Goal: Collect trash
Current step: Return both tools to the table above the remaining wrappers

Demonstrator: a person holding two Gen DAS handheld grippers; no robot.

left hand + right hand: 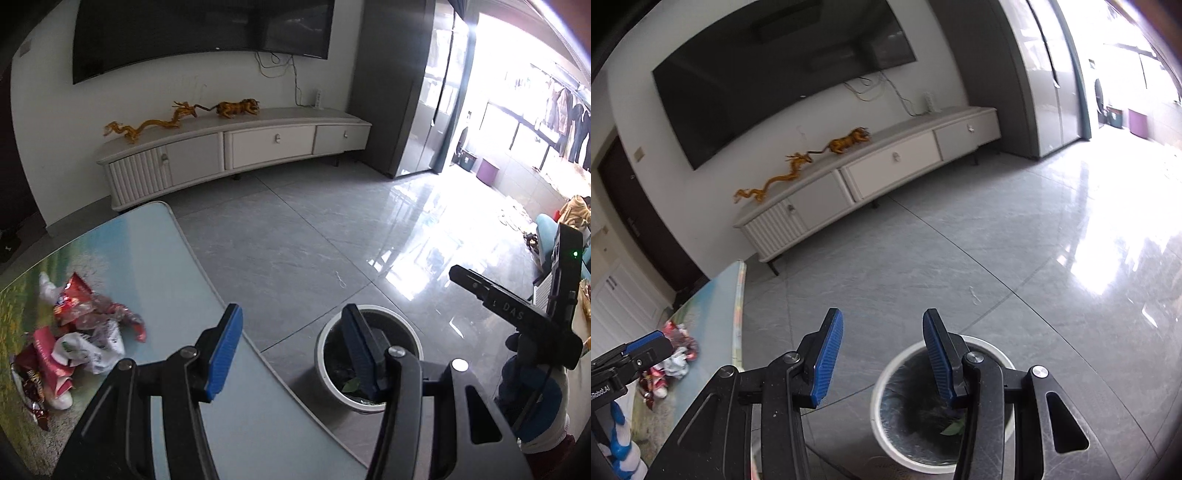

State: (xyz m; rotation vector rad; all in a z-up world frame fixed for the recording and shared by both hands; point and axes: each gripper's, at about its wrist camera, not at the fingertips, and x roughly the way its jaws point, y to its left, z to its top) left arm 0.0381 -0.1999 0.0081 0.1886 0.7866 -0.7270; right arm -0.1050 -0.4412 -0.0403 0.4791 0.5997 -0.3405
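While both our hand-held grippers, left [291, 345] and right [882, 356], hung part-open and empty above the bin [369, 360], wrappers [79, 332] waited on the worktop [166, 266], within reach

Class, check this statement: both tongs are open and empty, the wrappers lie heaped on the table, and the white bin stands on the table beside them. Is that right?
Not quite. The white bin stands on the floor beside the table, as the left wrist view shows. The rest holds: both tongs are open and empty, wrappers heaped on the table.

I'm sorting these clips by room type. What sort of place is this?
Most likely a home living room: a wall-mounted TV above a long white TV cabinet, and a table strewn with snack wrappers.
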